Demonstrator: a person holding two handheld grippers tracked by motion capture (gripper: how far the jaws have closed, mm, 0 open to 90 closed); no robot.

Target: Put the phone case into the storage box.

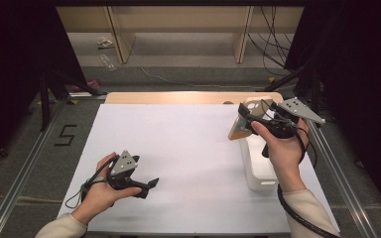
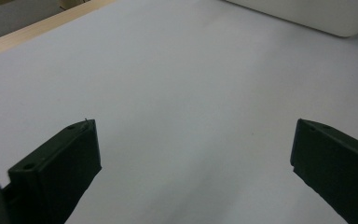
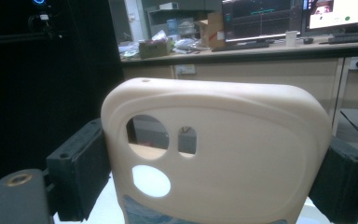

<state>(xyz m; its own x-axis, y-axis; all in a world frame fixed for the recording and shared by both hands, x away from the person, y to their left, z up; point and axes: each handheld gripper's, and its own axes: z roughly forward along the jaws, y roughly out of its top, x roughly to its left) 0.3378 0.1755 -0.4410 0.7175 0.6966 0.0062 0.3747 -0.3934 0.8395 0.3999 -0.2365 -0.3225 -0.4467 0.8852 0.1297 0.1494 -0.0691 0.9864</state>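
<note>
Right now, a cream phone case (image 3: pixel 219 154) is gripped across its width by the right gripper (image 1: pixel 250 120), held up off the white table sheet (image 1: pixel 188 148).

Nearest the person, the left gripper (image 1: pixel 146 187) rests low on the sheet's near left part, its jaws spread wide with nothing between them, as the left gripper view shows bare sheet in the gap. Farther along the sheet's right side lies a white box (image 1: pixel 258 168), long and narrow. Above the box's far end the right hand (image 1: pixel 283 144) holds its gripper with the jaws pressed on both side edges of the case; the camera cut-outs sit at the case's upper left in the right gripper view. Beyond the sheet's far edge runs a wooden strip (image 1: pixel 178 97).
</note>
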